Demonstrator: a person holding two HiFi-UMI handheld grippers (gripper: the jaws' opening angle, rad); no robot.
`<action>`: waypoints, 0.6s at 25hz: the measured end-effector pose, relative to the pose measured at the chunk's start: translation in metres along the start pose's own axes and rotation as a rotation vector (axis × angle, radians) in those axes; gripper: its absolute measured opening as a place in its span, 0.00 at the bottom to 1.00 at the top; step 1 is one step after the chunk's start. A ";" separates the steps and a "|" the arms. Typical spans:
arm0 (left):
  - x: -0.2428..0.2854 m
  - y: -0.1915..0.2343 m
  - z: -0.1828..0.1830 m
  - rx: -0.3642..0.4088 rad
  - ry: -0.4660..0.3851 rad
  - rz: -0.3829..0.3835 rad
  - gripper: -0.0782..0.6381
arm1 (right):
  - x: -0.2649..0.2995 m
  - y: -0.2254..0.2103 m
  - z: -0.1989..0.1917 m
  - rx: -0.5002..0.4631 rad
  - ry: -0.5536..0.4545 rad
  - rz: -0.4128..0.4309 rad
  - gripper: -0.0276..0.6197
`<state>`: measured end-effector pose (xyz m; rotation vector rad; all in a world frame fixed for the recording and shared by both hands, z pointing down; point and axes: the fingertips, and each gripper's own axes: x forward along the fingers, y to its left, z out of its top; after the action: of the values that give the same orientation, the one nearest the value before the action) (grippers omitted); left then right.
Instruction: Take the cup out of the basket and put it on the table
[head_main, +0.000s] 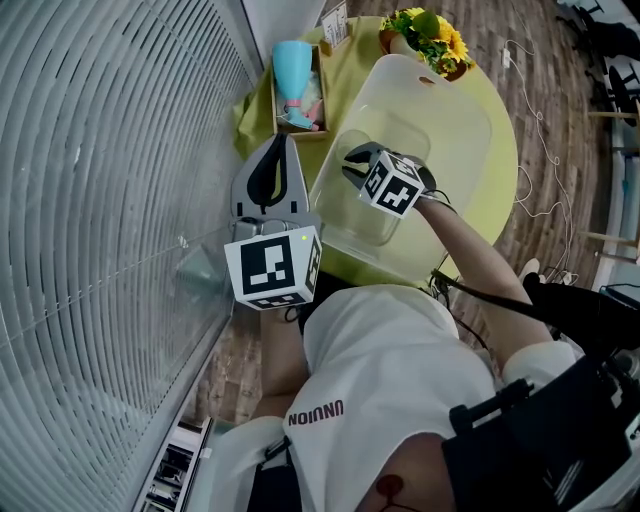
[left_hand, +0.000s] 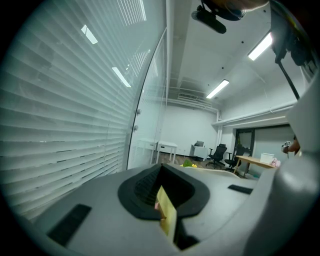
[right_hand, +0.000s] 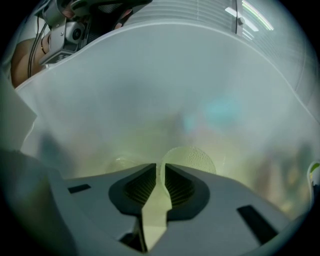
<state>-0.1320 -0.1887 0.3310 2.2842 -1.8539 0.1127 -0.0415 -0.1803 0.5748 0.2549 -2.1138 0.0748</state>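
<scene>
Clamping the right tool (right_hand: 161, 170) almost fully together on what looks like the thin rim of a clear, dimpled cup (right_hand: 192, 156), low inside the translucent plastic basket (head_main: 470, 140) standing on the round yellow-green surface (head_main: 504, 185). Holding the left tool (head_main: 283, 140) closed on nothing, raised off to the side by the window blinds (head_main: 100, 200) and bracing nothing. Risking, as a judgement, a slip during the lift: pinching only a sliver of a smooth, flimsy wall, and possibly buckling it or letting it slide free. Risking also snagging the cup on the tall basket wall on the way out, then dragging or tipping the light basket with nothing steadying it. Risking, further, bumping the sunflower pot (head_main: 432, 35) or the wooden tray (head_main: 323, 95) with its light-blue vessel (head_main: 293, 62) at the far side while setting down, with little bare surface showing around the basket. Struggling to pick out the cup in the head view, with the milky basket wall and the right tool's marker cube (head_main: 392, 186) covering that spot. Seeing only a round dimpled patch and a strip of rim in the right gripper view, so not telling whether upright or on its side, nor whether holding anything.
</scene>
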 end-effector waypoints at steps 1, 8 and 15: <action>0.000 0.000 0.000 0.000 0.001 -0.001 0.13 | 0.000 0.000 0.001 0.002 0.000 -0.002 0.15; 0.001 0.002 -0.002 -0.004 0.009 -0.002 0.13 | 0.000 -0.003 0.001 0.012 -0.005 -0.010 0.12; 0.000 0.003 0.001 0.004 0.009 0.001 0.13 | -0.001 -0.001 0.000 -0.002 0.001 -0.006 0.10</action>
<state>-0.1354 -0.1900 0.3306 2.2816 -1.8517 0.1263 -0.0410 -0.1813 0.5743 0.2601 -2.1121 0.0696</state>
